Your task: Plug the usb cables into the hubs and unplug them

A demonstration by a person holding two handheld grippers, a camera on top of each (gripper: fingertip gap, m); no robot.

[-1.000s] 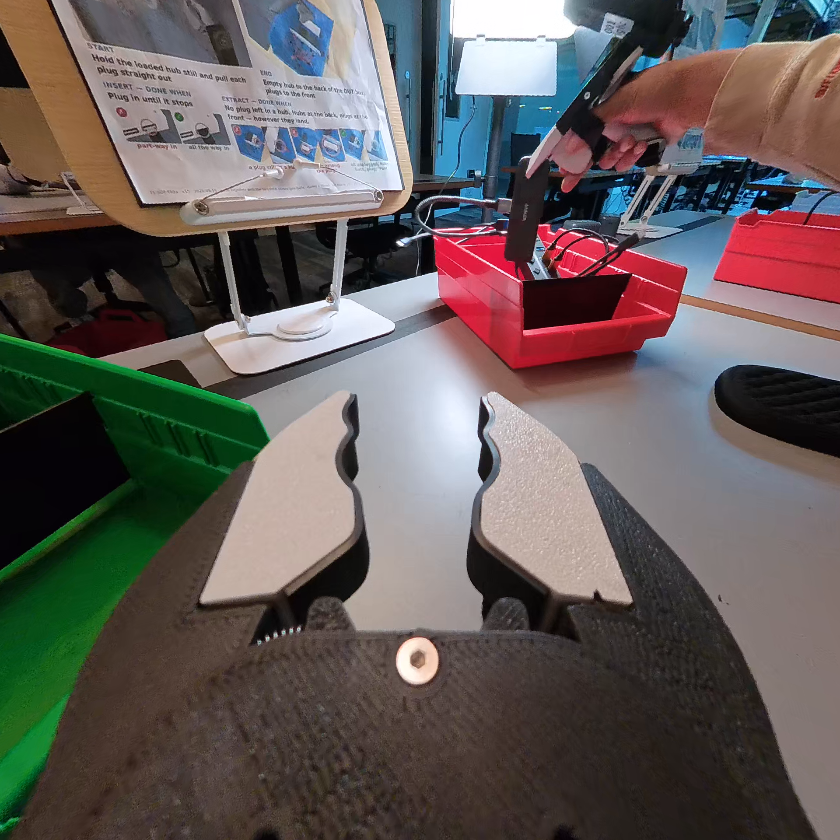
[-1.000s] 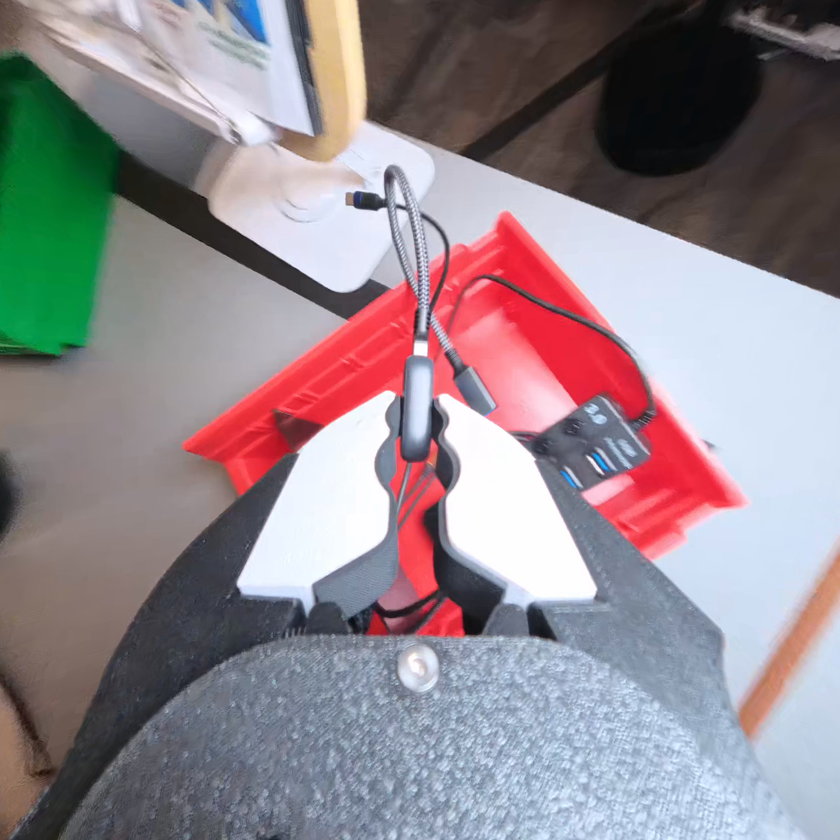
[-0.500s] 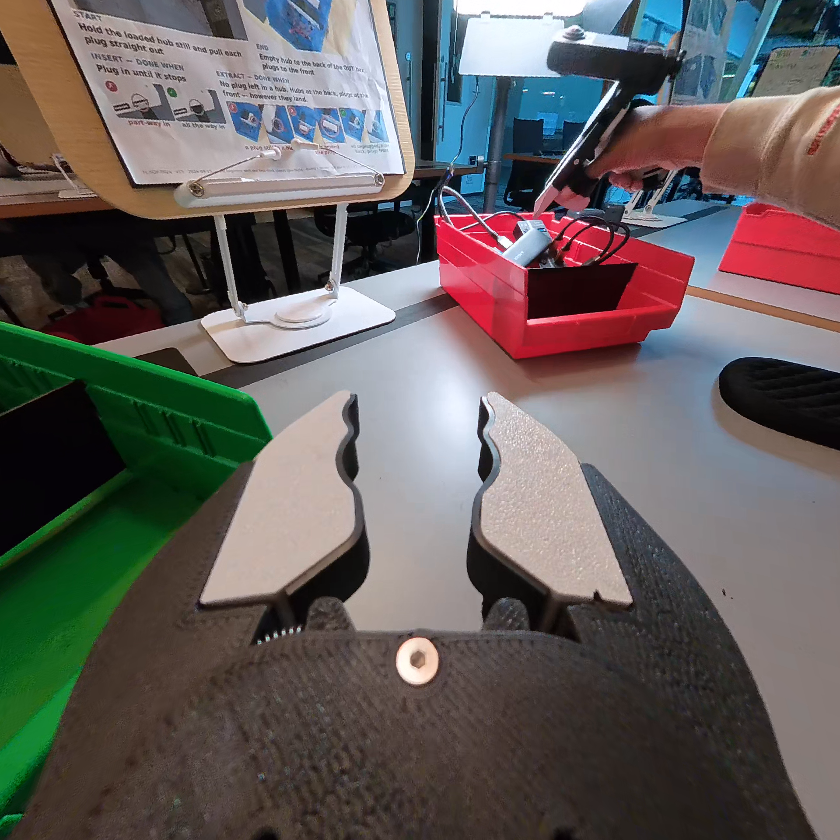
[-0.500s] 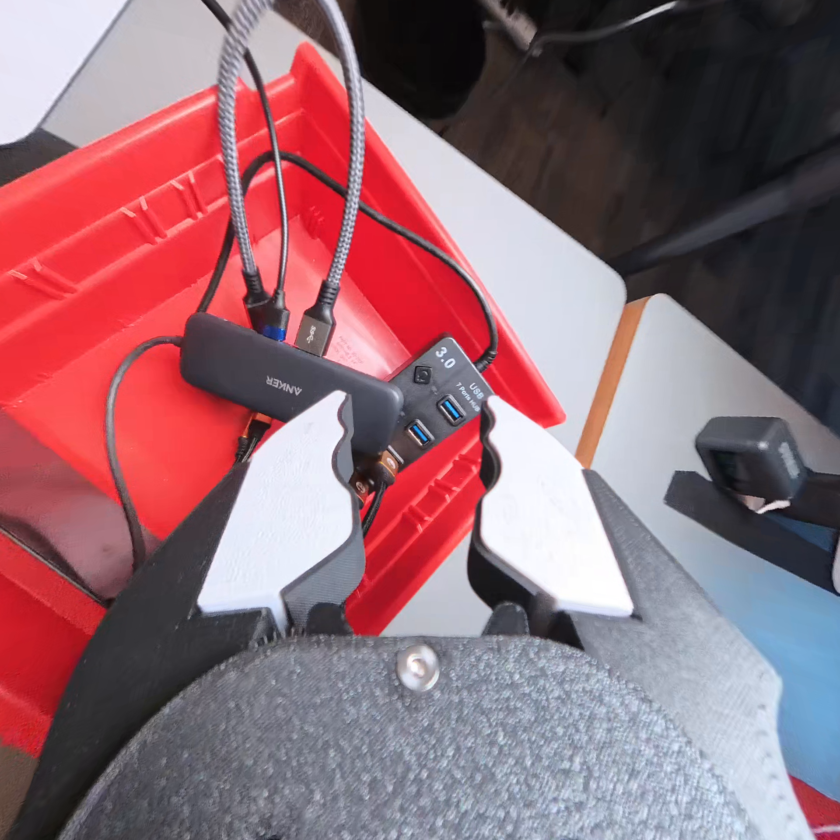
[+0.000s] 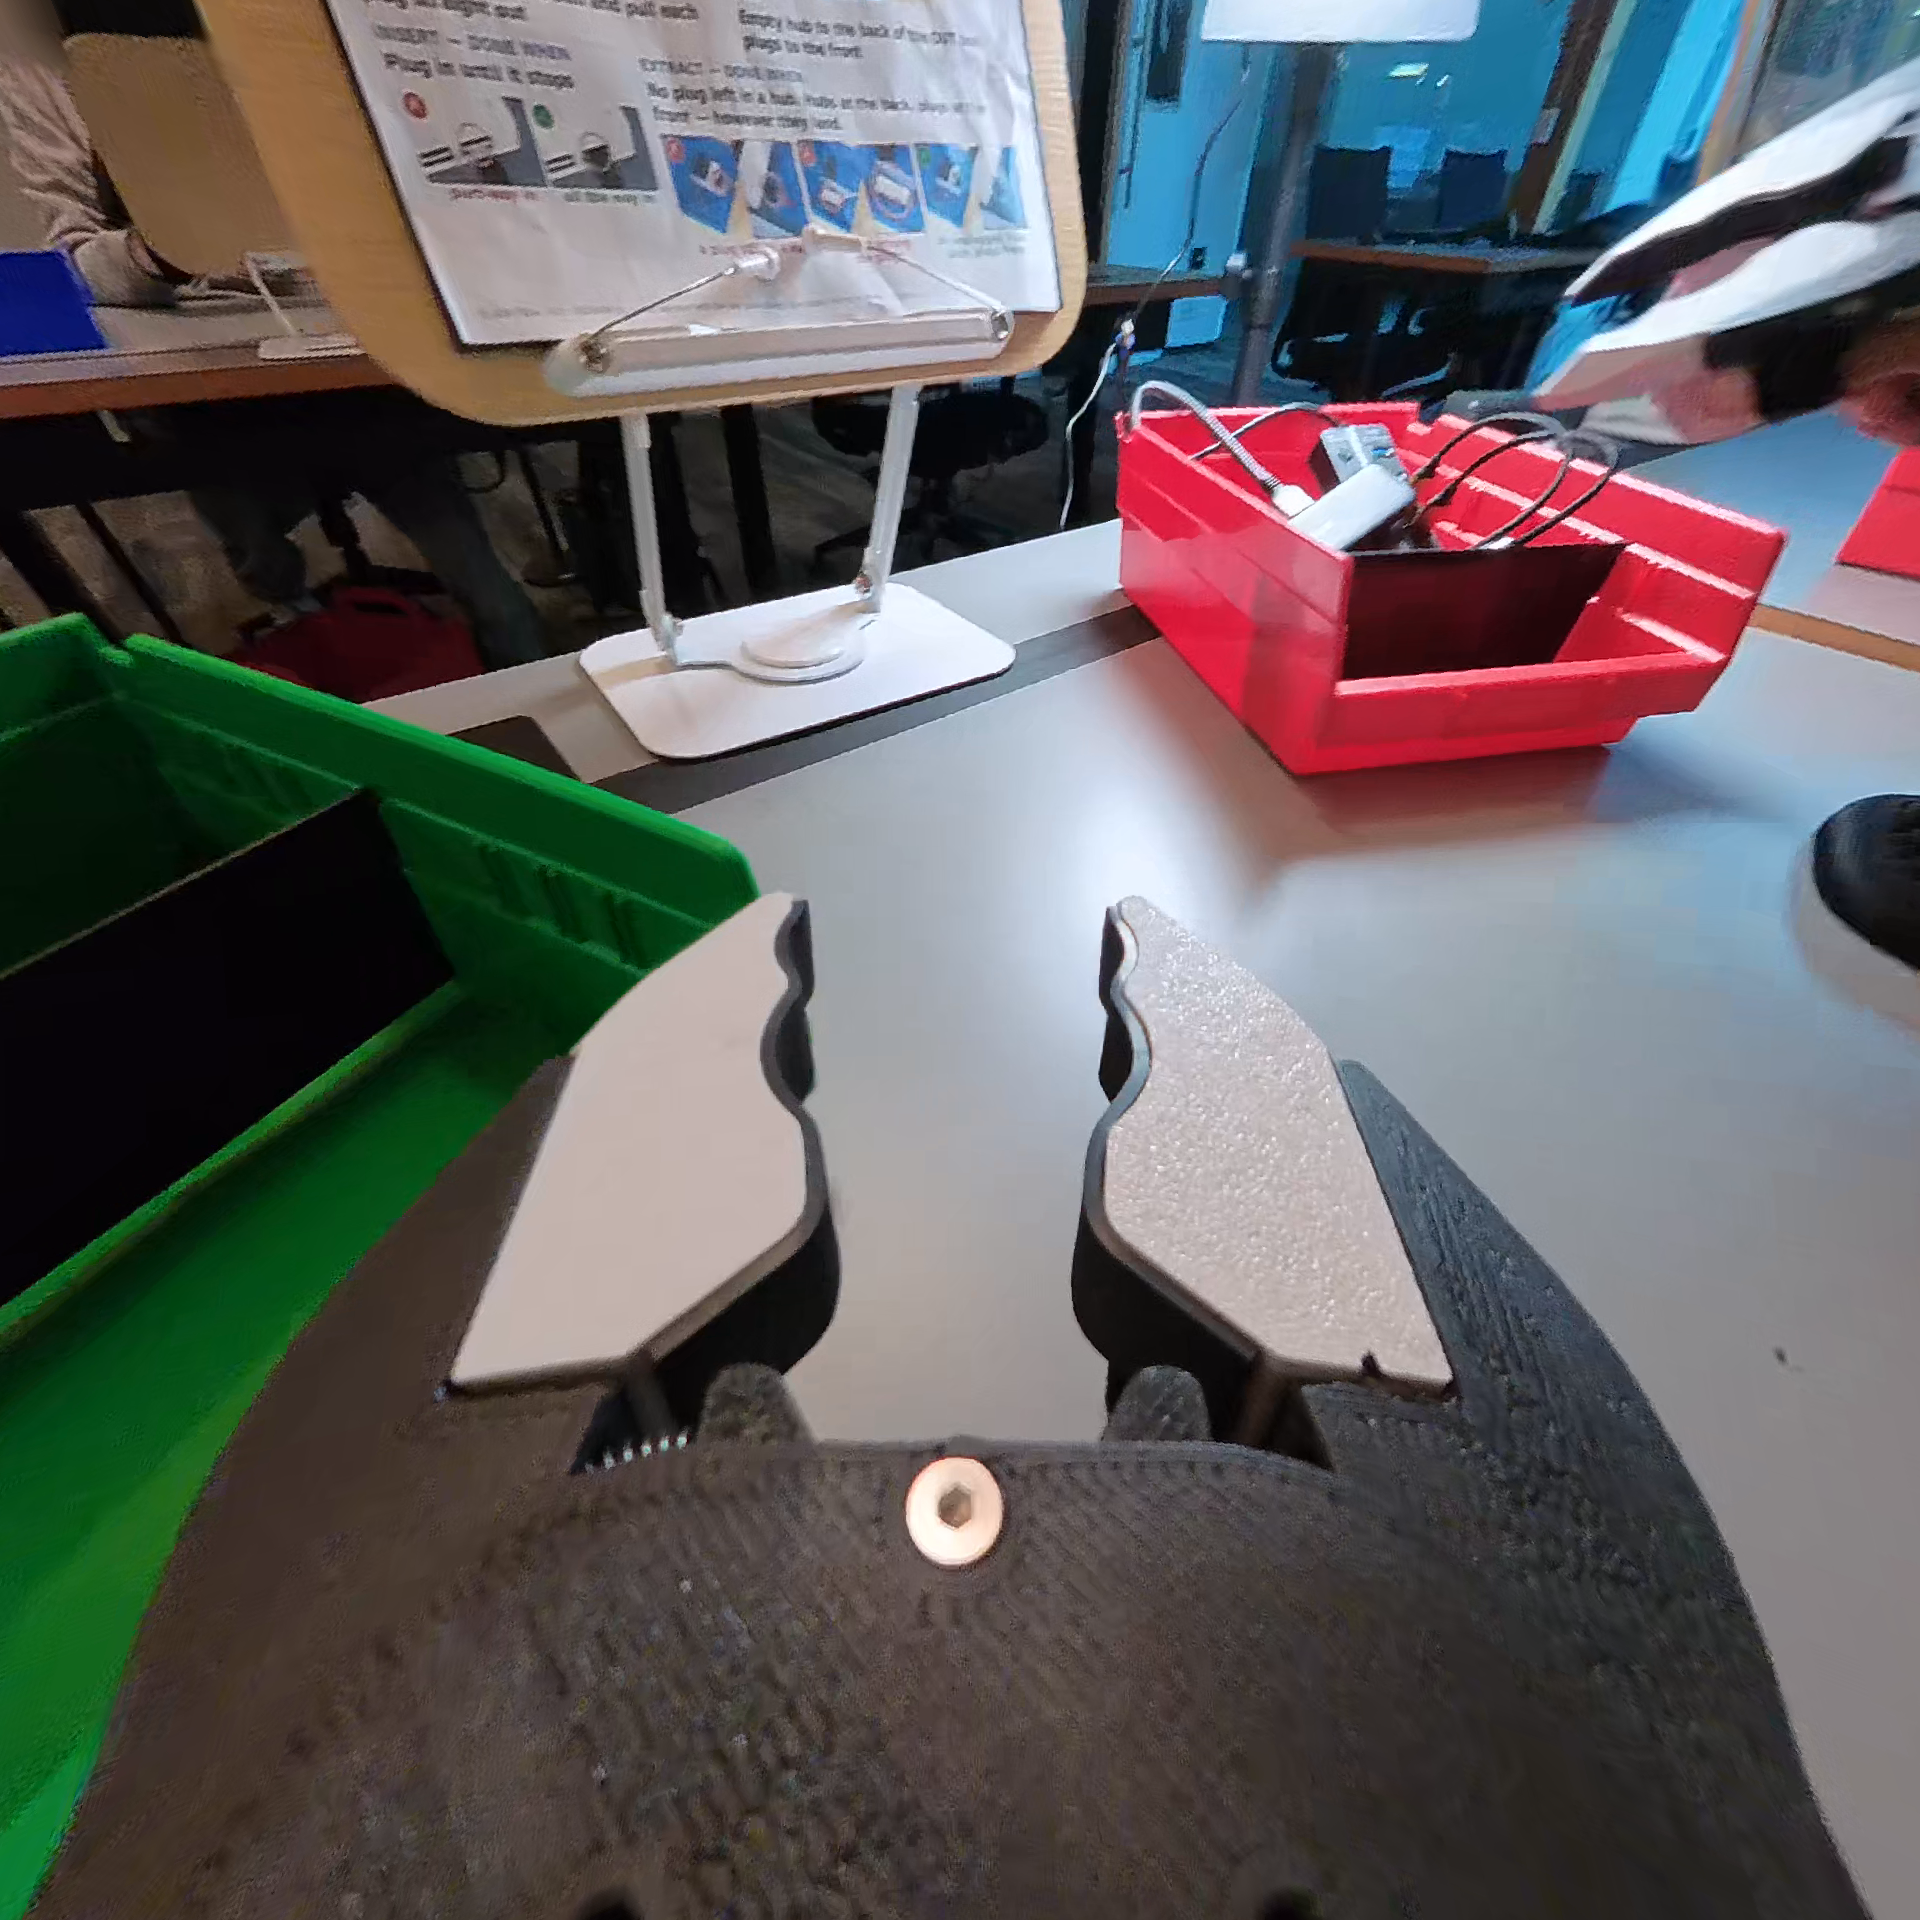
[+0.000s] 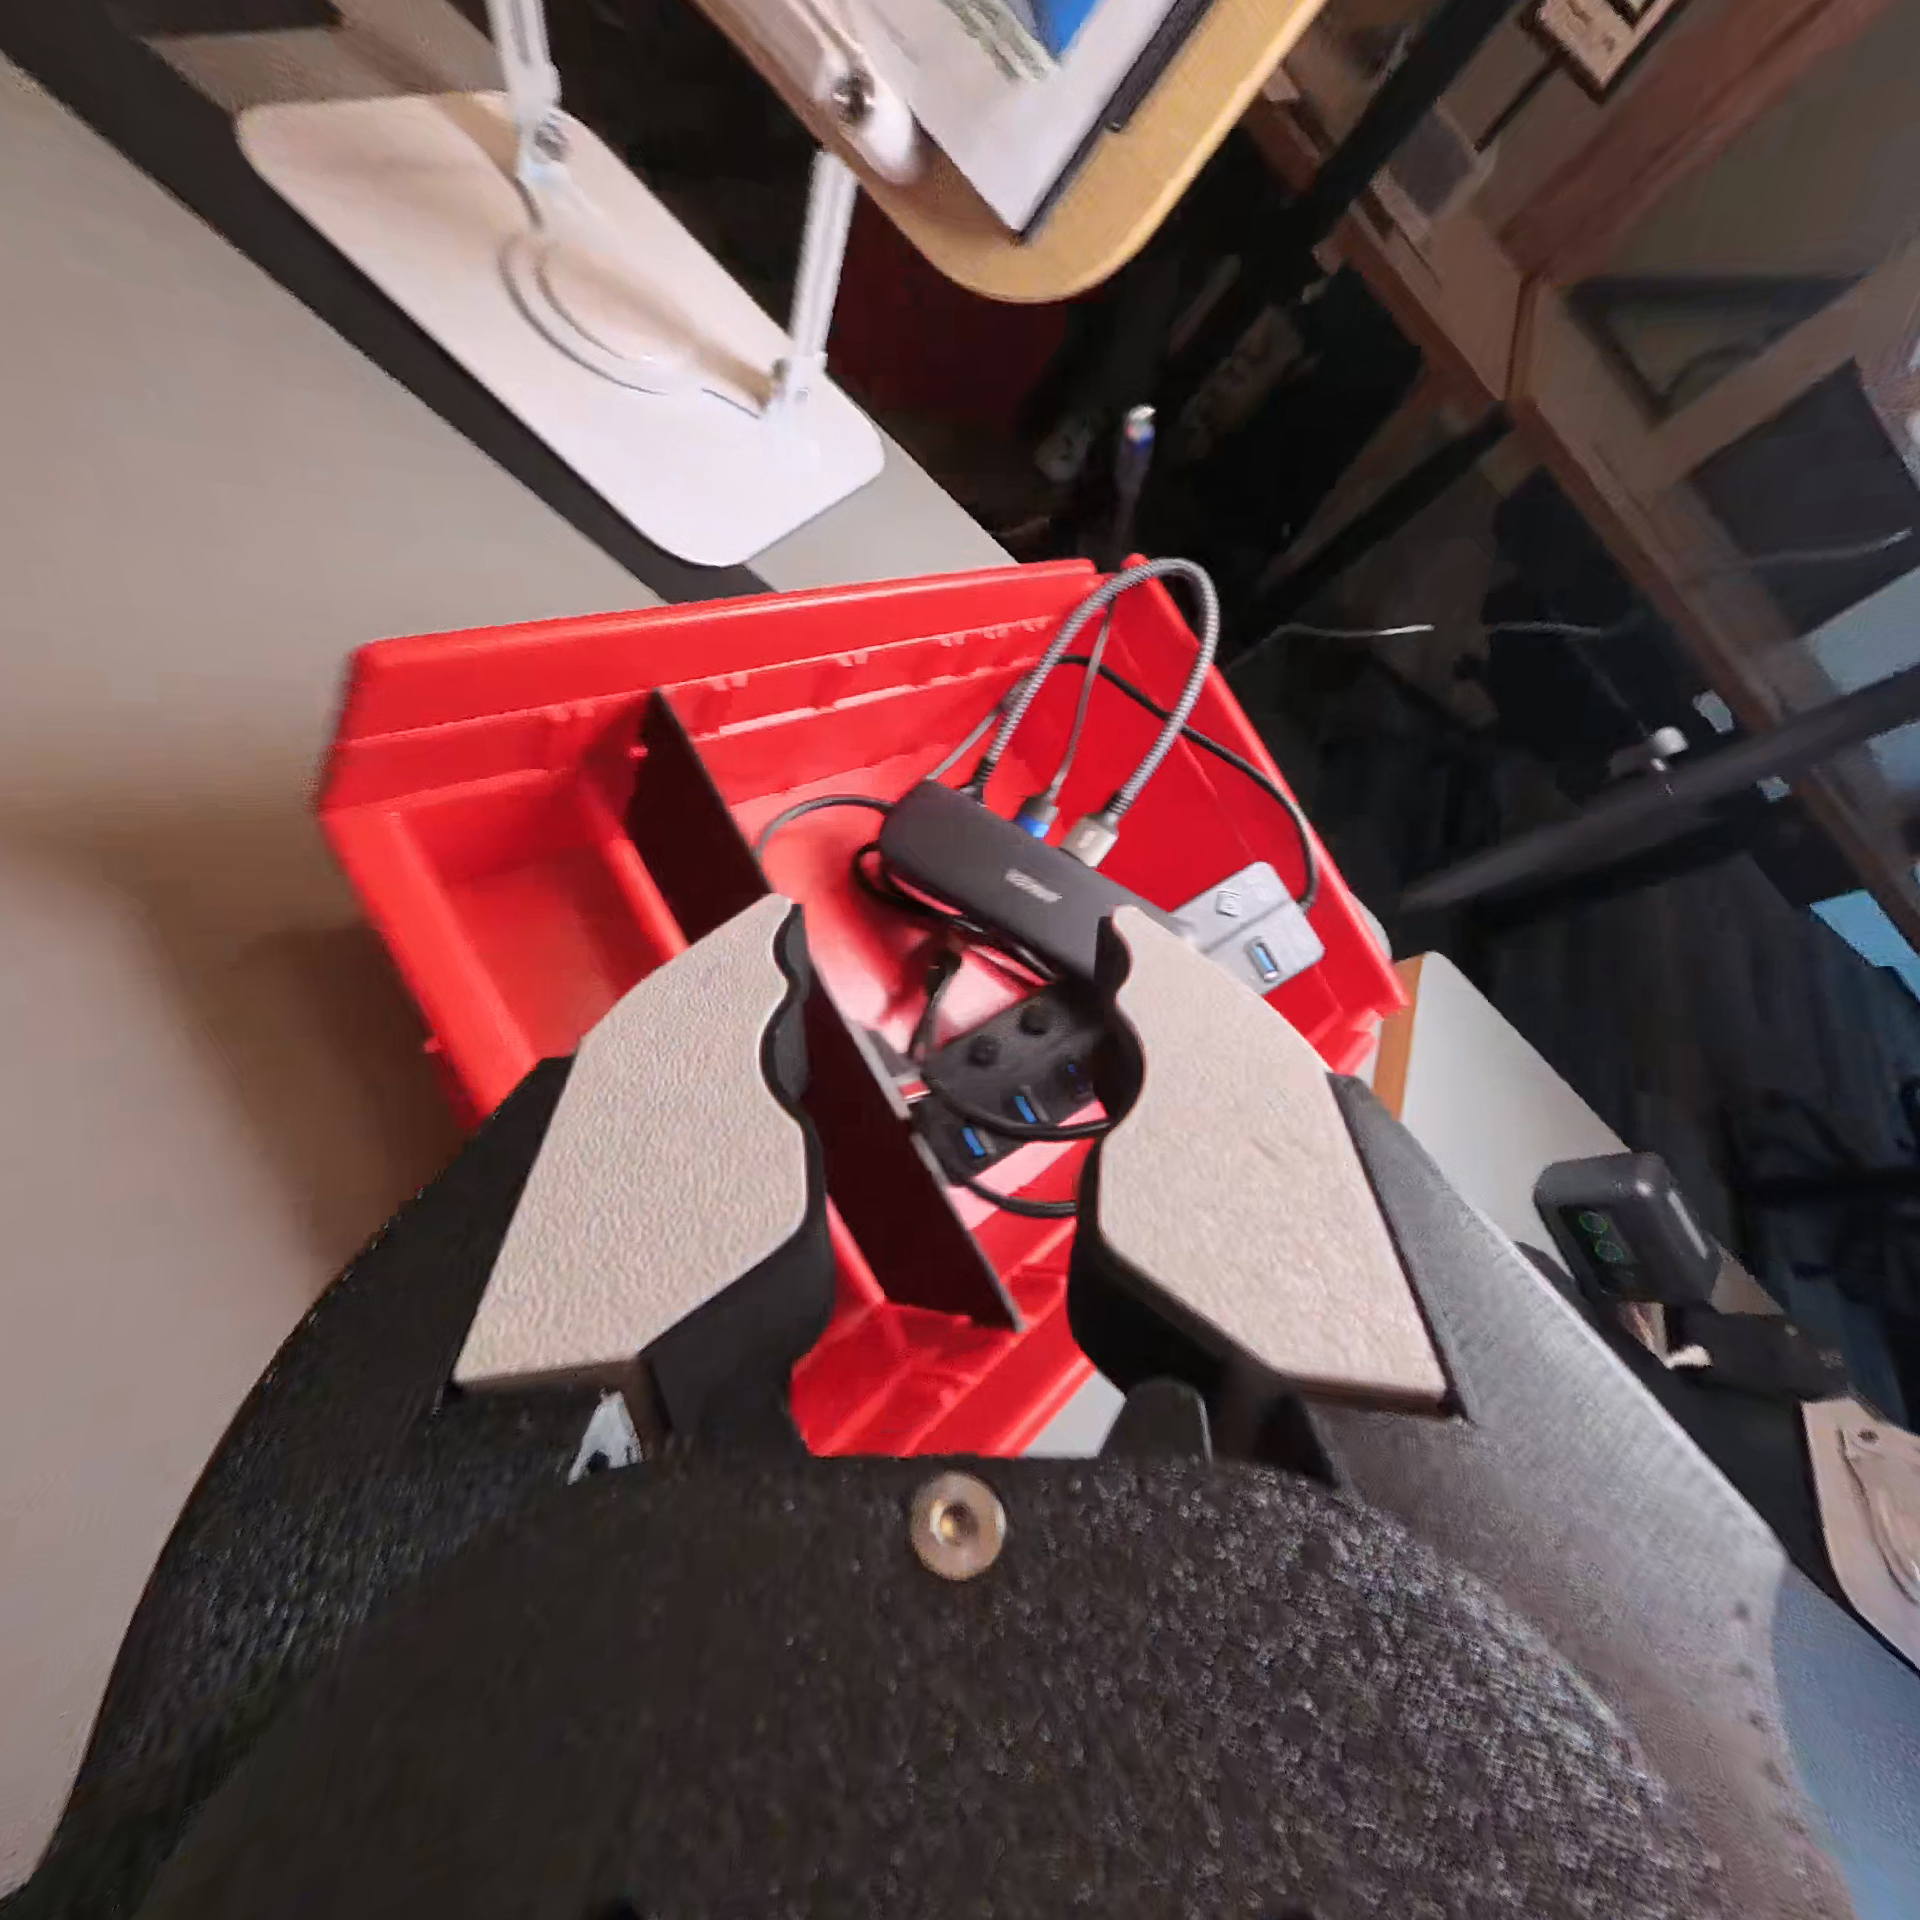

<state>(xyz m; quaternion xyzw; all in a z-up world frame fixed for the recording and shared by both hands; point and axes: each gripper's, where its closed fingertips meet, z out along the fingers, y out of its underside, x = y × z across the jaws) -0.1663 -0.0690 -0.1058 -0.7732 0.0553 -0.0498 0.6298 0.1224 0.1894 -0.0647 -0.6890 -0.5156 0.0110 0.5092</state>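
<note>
A red bin [image 6: 499, 790] with a black divider [image 6: 831, 1070] holds several USB hubs. A slim dark hub [image 6: 997, 883] with braided cables [image 6: 1164, 665] plugged in lies across a grey hub [image 6: 1252, 925] and a black hub with blue ports [image 6: 1013, 1091]. My right gripper [image 6: 951, 935] is open and empty, above the bin's near side. My left gripper [image 5: 951, 935] is open and empty over the grey table [image 5: 1351, 1039], beside the green bin [image 5: 312, 935]. The red bin [image 5: 1455, 665] stands far right in the left wrist view, with the right gripper [image 5: 1745, 270] blurred beyond it.
A white stand [image 5: 800, 665] with a wooden instruction board [image 5: 675, 187] is at the back, also in the right wrist view [image 6: 582, 343]. A black pad [image 5: 1870, 873] lies at the right edge. A small black device [image 6: 1621, 1236] sits on the neighbouring table.
My right gripper lowered the slim hub into the red bin, opened and let it go, then drew back. My left gripper stayed open and shifted slightly toward the green bin.
</note>
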